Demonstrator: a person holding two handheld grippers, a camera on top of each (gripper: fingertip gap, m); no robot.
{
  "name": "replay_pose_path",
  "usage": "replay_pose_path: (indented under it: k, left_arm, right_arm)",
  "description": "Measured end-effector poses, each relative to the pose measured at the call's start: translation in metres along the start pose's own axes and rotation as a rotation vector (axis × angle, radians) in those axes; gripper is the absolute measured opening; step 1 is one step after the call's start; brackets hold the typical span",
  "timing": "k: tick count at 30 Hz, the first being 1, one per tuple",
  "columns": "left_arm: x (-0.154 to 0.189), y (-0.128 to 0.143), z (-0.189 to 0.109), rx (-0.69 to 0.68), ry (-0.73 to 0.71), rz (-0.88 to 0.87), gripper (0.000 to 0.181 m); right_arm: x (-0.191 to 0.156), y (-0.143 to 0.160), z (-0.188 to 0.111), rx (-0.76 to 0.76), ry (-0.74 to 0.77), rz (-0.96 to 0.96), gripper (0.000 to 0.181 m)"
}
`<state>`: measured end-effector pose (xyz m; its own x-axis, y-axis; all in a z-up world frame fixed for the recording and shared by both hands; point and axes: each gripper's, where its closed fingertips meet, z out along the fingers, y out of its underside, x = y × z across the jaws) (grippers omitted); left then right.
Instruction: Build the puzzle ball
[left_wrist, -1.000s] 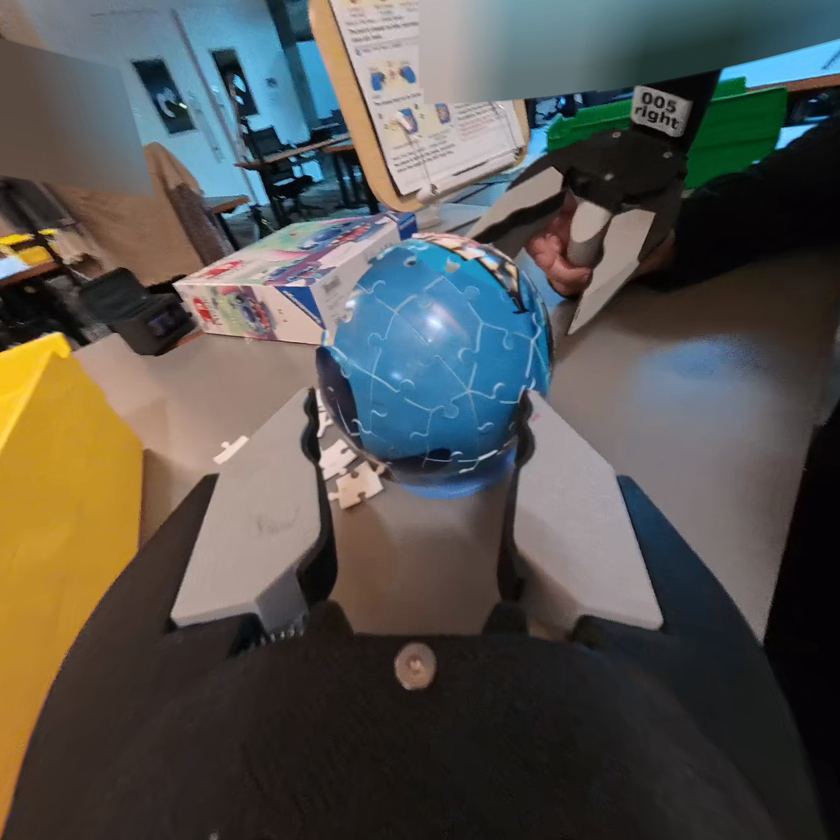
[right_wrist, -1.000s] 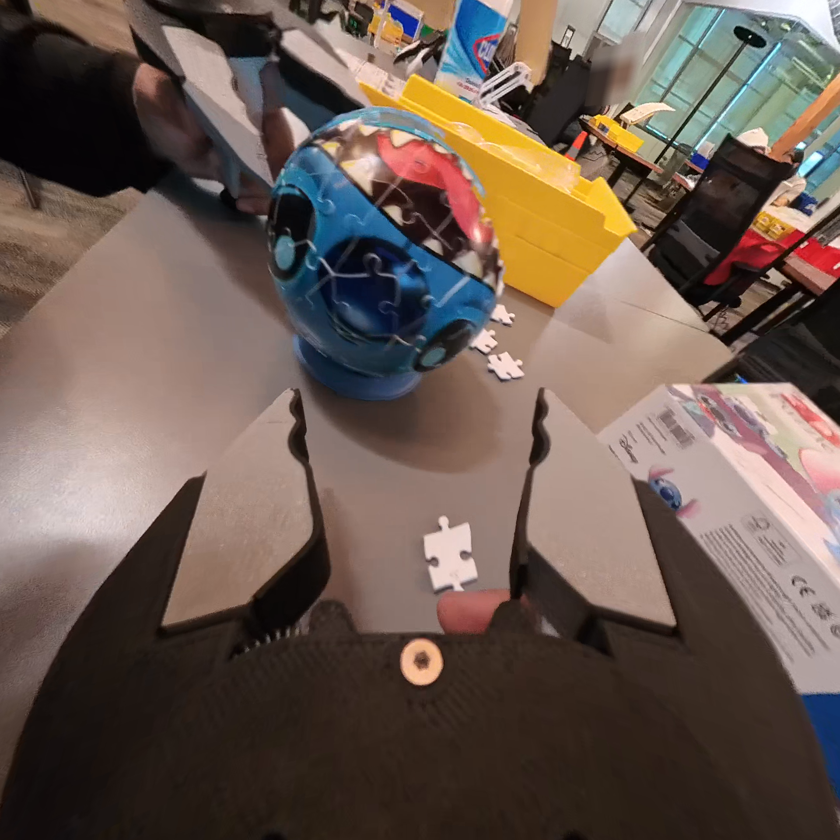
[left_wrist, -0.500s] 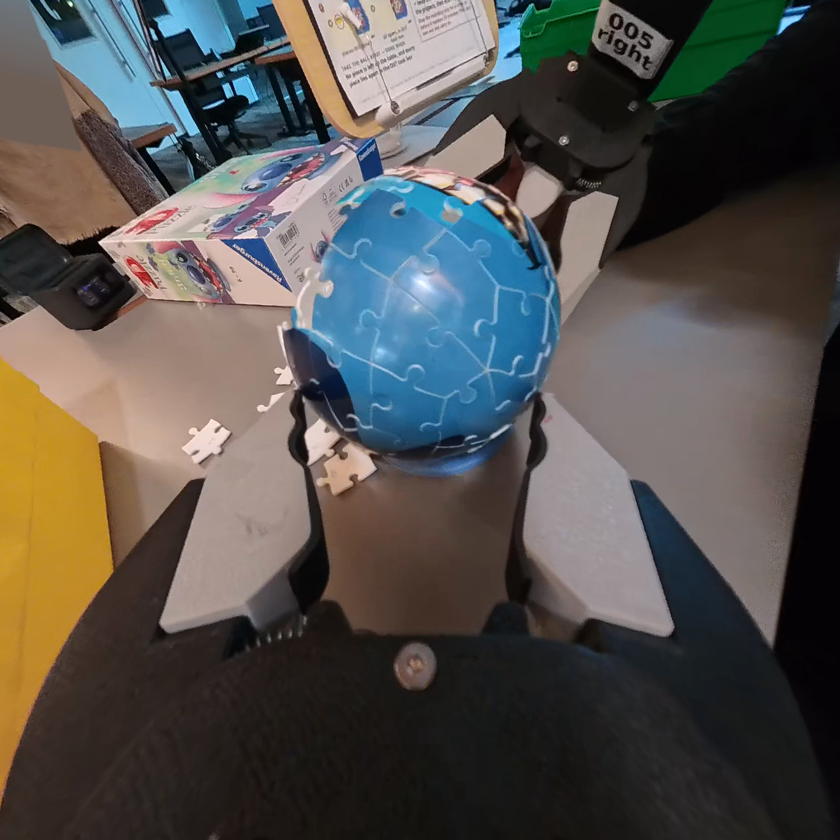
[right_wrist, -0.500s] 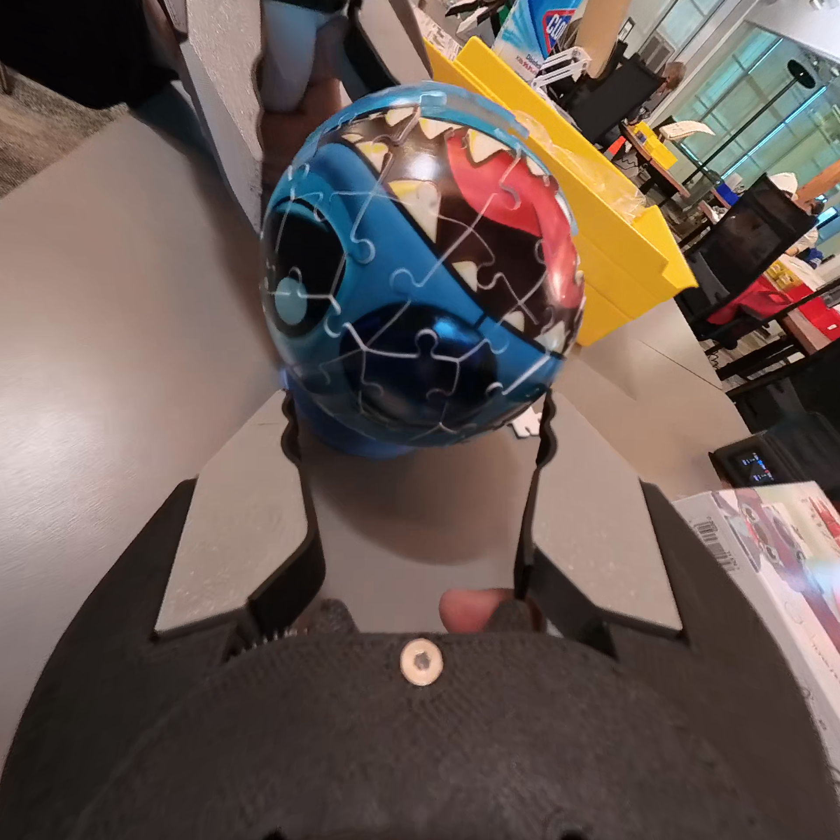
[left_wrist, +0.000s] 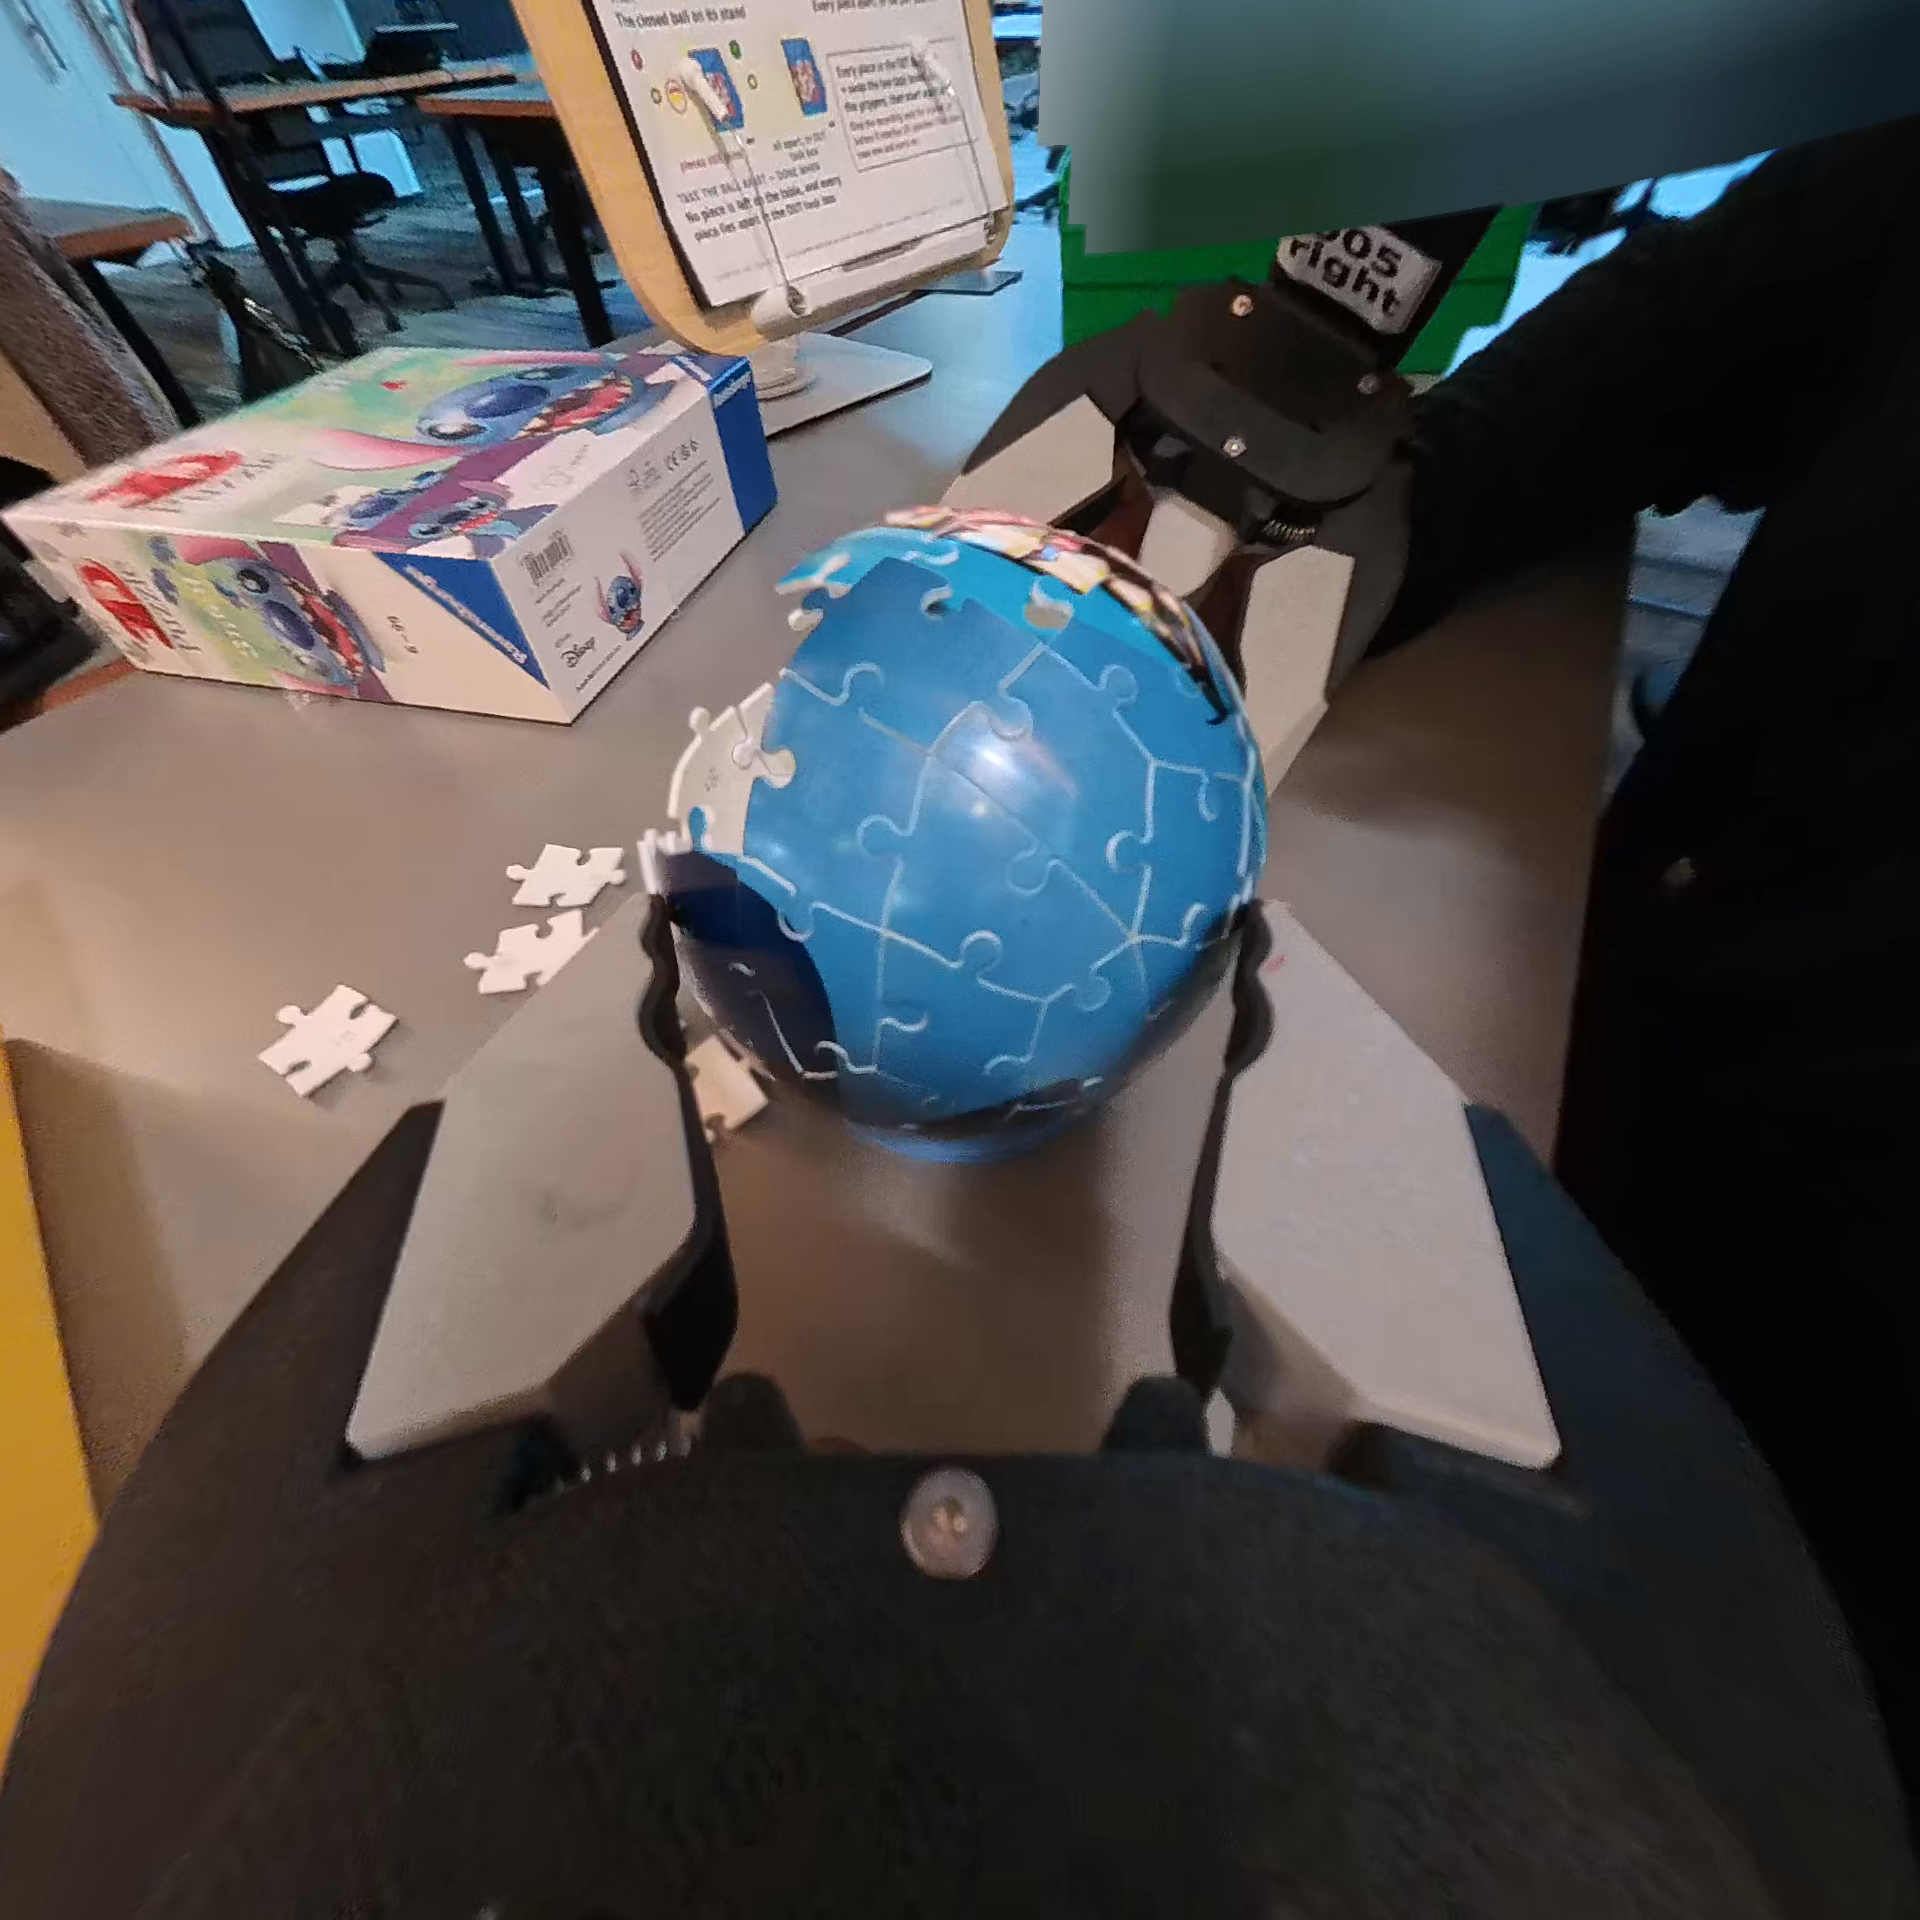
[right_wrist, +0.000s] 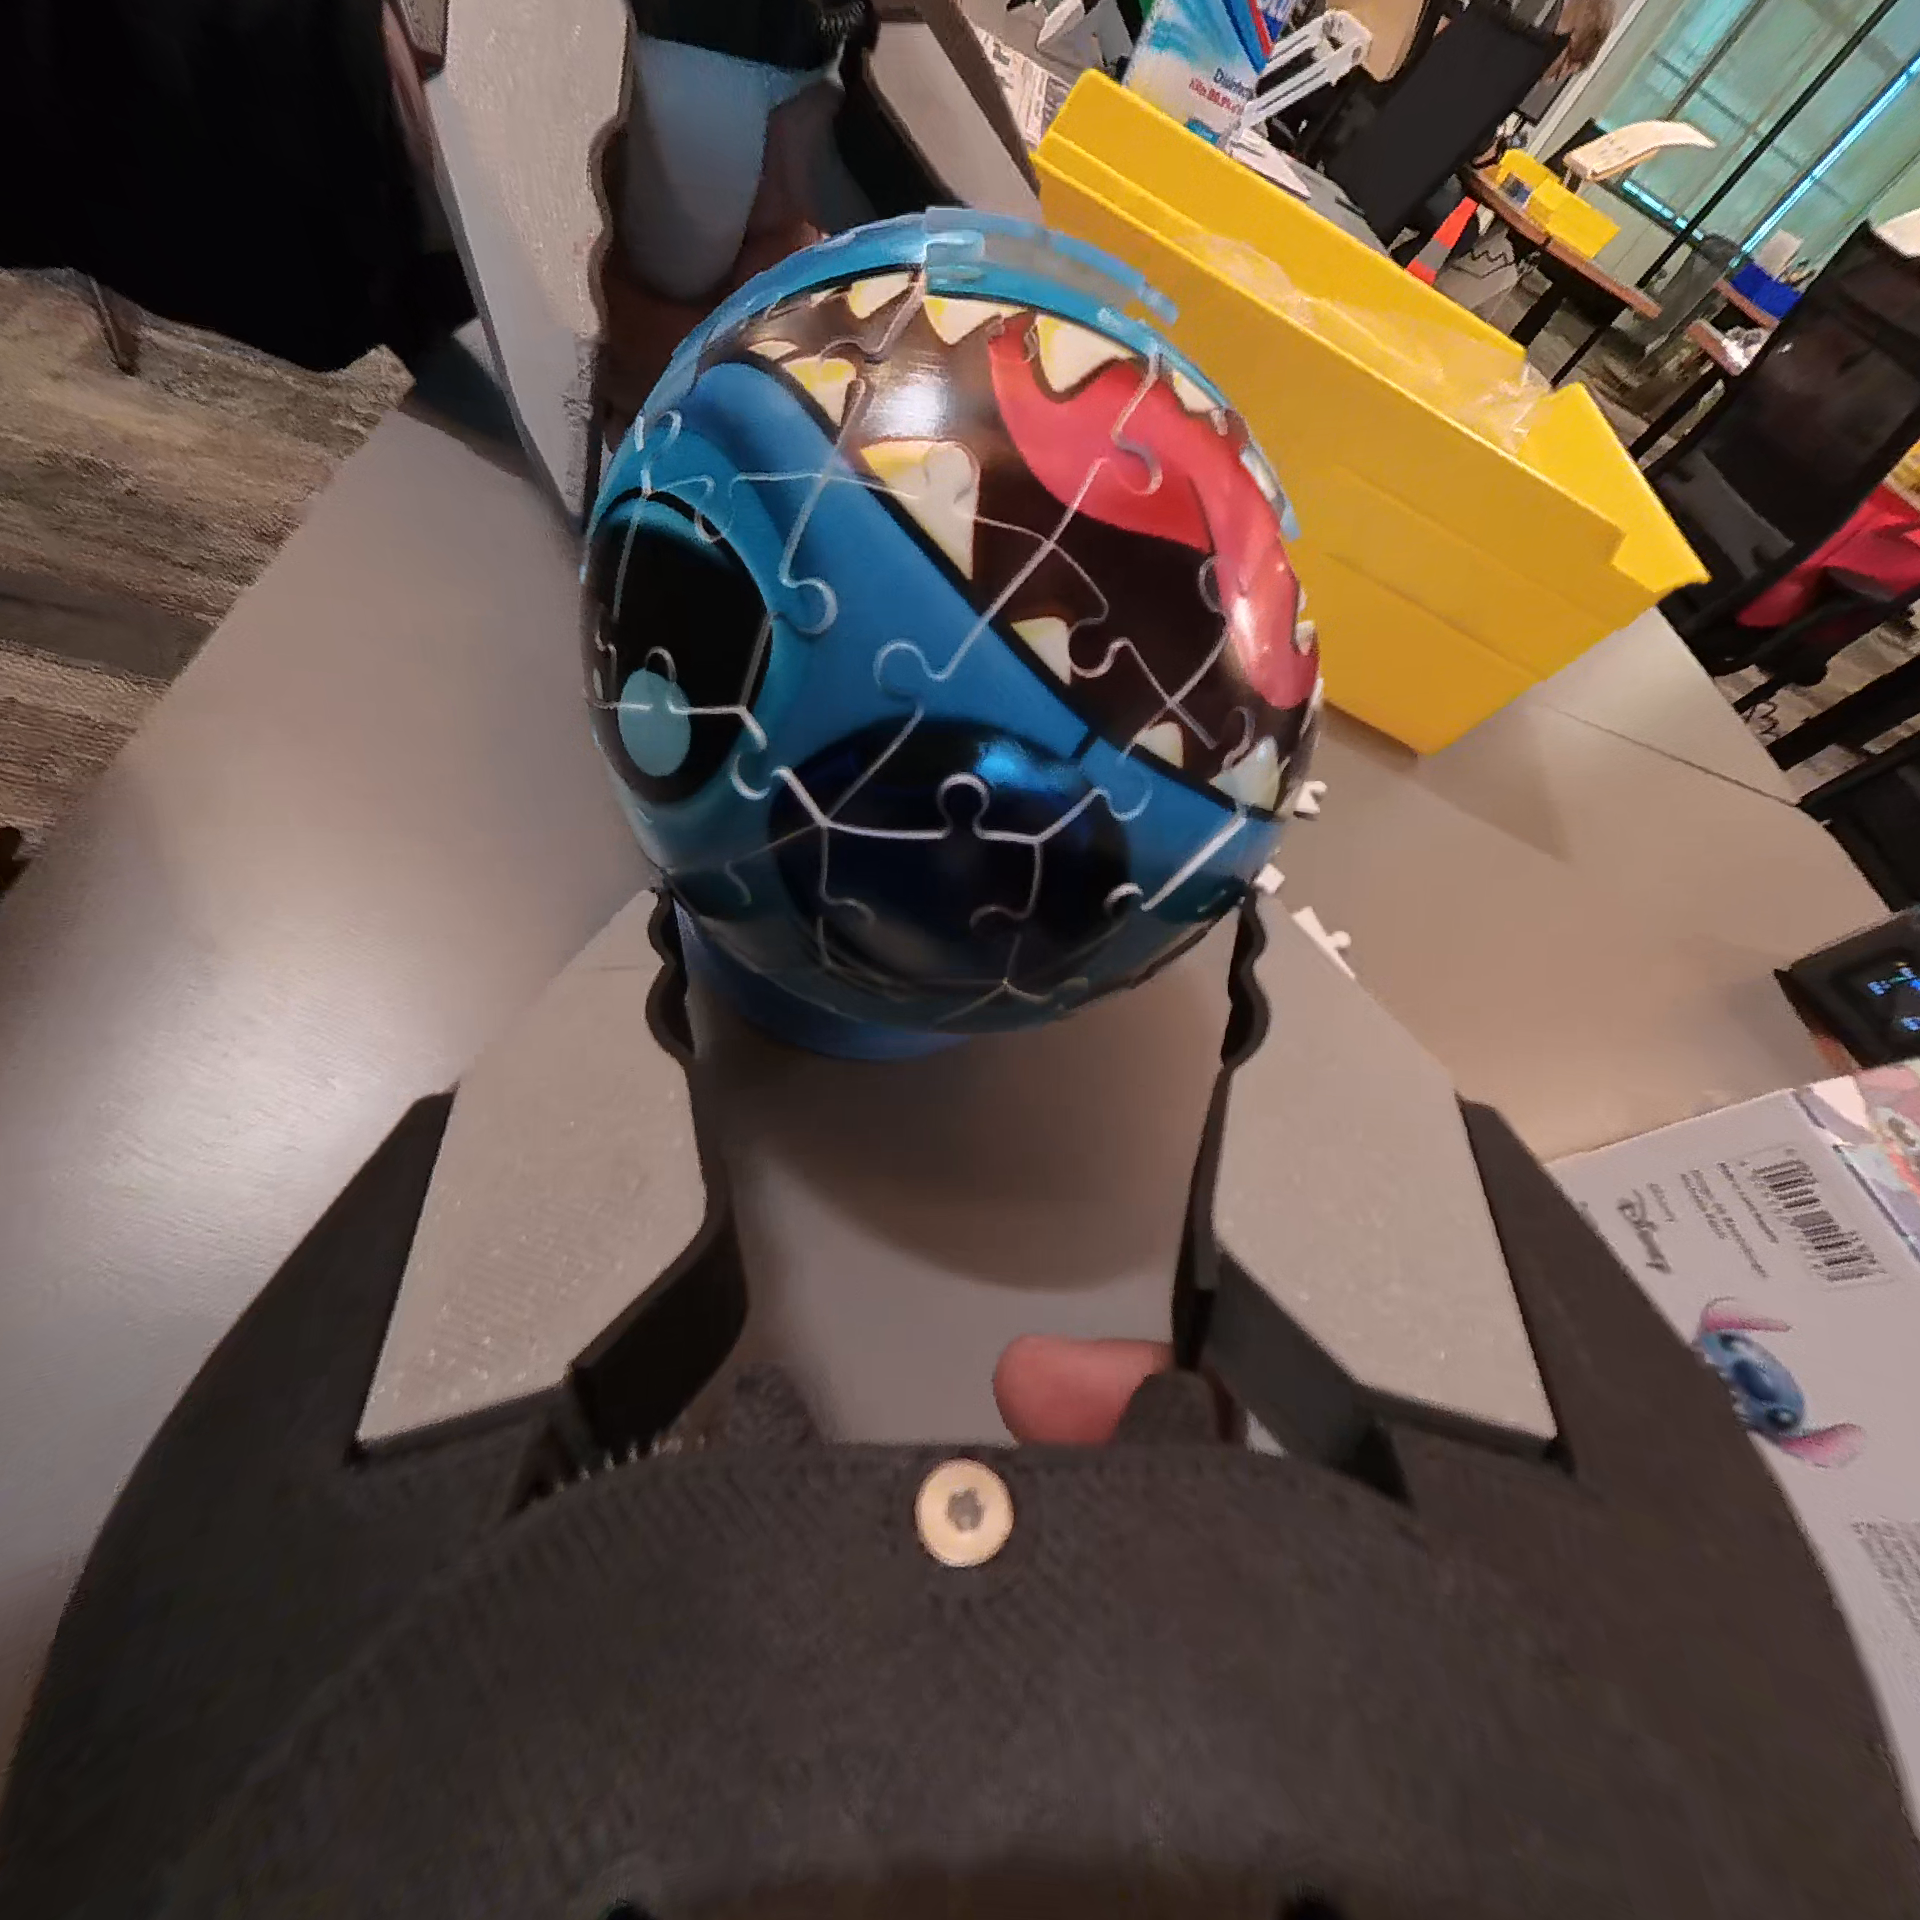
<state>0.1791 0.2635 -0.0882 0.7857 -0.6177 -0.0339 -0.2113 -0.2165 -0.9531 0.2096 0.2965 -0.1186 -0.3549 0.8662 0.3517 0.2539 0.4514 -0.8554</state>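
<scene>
On the matte grey table, a glossy round puzzle ball stands.

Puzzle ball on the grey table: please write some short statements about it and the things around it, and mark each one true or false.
1. The puzzle ball is complete, with no gap. False: an opening shows on its side in the left wrist view, with white piece edges around it.
2. Loose white puzzle pieces lie on the table beside the ball. True.
3. The ball sits on a blue stand. True.
4. The left gripper is shut tight with nothing between its fingers. False: it is open, one finger at each side of the ball.
5. The puzzle box stands upright on its end. False: it lies flat on the table.
6. A yellow bin stands behind the ball in the right wrist view. True.
</scene>
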Motion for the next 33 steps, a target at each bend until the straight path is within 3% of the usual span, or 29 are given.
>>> replay_pose_path:
  k: [7, 11, 14, 19, 23, 28, 33]
  left_arm:
    - [-0.003, -0.002, -0.008, 0.054, 0.087, -0.1, 0.101]
    - [-0.005, 0.005, -0.007, 0.051, 0.077, -0.086, 0.102]
    - [-0.007, 0.007, -0.01, 0.058, 0.051, -0.056, 0.103]
    - [-0.014, 0.004, -0.017, 0.07, -0.029, 0.064, 0.107]
    - [-0.016, 0.0, -0.018, 0.078, -0.054, 0.149, 0.107]
    - [-0.01, -0.001, -0.017, 0.08, -0.092, 0.289, 0.093]
    - [-0.009, 0.008, -0.006, 0.042, -0.086, 0.3, 0.095]
  right_arm:
    - [-0.01, 0.002, -0.001, -0.033, -0.13, 0.29, 0.096]
    - [-0.006, 0.003, -0.003, -0.025, -0.145, 0.332, 0.096]
    - [0.001, 0.001, -0.01, 0.02, -0.114, 0.278, 0.111]
    - [0.021, 0.005, -0.032, 0.061, 0.042, 0.003, 0.11]
    - [0.017, -0.003, -0.022, 0.062, 0.054, -0.086, 0.106]
    - [0.008, -0.005, -0.009, 0.03, 0.113, -0.344, 0.095]
    - [0.013, -0.004, -0.002, 0.014, 0.15, -0.342, 0.097]
